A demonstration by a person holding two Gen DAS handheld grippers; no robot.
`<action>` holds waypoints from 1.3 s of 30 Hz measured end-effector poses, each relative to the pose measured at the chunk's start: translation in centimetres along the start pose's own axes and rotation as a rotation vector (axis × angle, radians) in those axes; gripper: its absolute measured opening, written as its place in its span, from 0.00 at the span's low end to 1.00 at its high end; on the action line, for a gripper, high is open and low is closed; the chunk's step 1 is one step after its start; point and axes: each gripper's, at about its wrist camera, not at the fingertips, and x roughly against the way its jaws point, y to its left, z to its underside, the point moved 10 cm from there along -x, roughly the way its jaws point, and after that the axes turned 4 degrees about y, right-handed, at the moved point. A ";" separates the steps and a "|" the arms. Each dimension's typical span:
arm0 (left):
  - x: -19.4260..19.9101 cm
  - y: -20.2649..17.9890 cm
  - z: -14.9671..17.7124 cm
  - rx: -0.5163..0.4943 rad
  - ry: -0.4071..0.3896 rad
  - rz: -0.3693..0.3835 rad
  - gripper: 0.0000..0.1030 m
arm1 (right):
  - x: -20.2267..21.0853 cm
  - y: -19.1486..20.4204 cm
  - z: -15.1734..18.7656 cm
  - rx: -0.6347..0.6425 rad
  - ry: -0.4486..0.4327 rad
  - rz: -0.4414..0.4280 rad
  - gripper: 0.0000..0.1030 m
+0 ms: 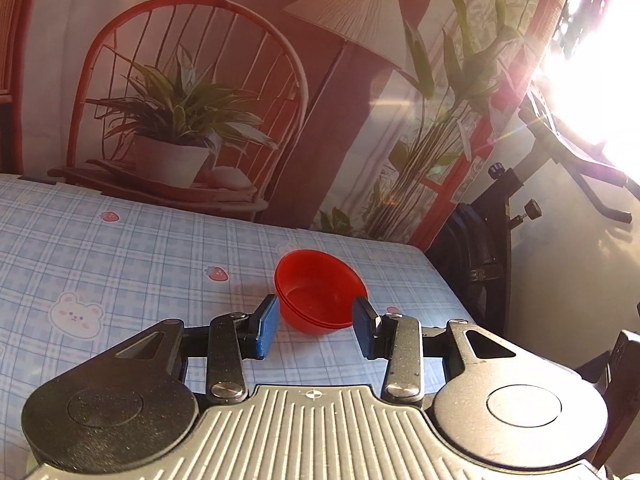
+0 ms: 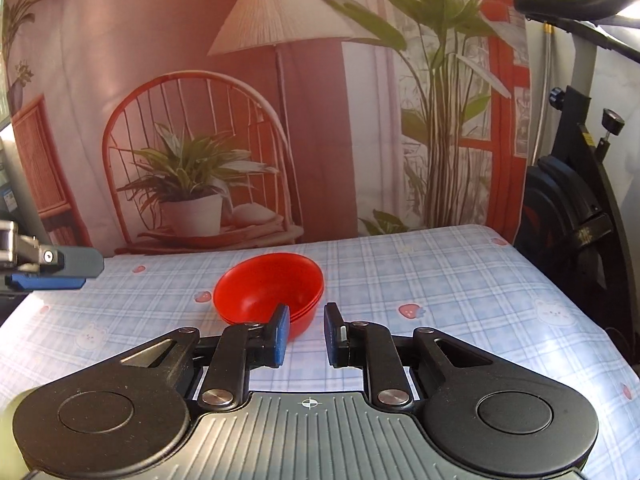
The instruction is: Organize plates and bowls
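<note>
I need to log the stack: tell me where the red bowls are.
The red bowls sit nested on the blue plaid tablecloth, just beyond the left gripper; in the right wrist view they lie ahead-left of the right gripper, near a strawberry print.

Strong sunlight enters at upper right of the left wrist view, blown out with lens flare and a reddish haze. Right wrist view evenly lit and sharp. Fisheye bending at edges in both.

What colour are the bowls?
Red bowls, clearest in the right wrist view.
</note>
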 end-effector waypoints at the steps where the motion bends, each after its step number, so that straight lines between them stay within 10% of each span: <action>1: -1.0 0.0 -0.4 0.017 0.006 0.000 0.40 | -0.8 -0.5 0.1 -0.001 0.011 -0.004 0.17; 18: -15.3 2.3 0.7 0.019 0.171 -0.130 0.41 | -11.8 -1.7 -0.1 -0.192 0.065 -0.163 0.30; 24: -17.0 2.5 1.4 -0.013 0.197 -0.120 0.39 | -13.2 -2.5 0.6 -0.327 0.074 -0.172 0.26; 27: -17.4 2.6 1.6 -0.019 0.204 -0.119 0.19 | -13.1 -2.3 0.5 -0.330 0.072 -0.178 0.17; 39: -13.2 1.8 2.6 -0.077 0.179 -0.101 0.15 | -9.6 -0.8 1.3 -0.372 0.069 -0.136 0.08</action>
